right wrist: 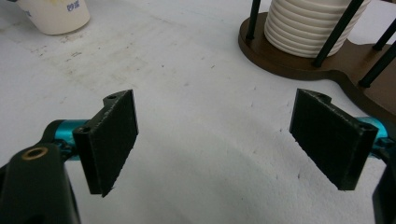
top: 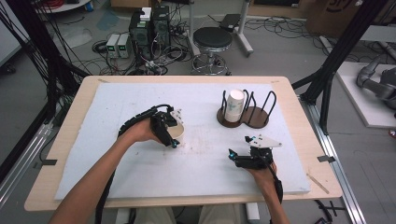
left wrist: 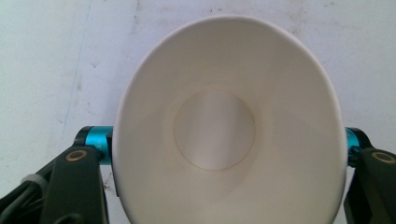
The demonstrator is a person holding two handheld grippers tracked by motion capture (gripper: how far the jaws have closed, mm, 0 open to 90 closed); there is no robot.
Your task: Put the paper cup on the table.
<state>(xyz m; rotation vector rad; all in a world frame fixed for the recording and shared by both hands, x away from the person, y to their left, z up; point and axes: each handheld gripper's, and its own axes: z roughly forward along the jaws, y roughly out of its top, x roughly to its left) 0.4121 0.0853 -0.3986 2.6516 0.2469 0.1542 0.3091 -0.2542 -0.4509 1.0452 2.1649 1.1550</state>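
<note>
Evidently the left gripper's fingers were clamped on a white paper cup over the foam-covered worktop. The right gripper's fingers stood wide apart near the wooden cup rack, which held a ribbed cup.

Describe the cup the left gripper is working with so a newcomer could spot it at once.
Start at the white mat that covers the wooden table, then look left of the brown rack with black wire hoops. There the left gripper is clamped on a plain white paper cup. Unlike the ribbed cup standing upside down in the rack, this one is smooth-walled, empty and sits open end up between the jaws.
</note>
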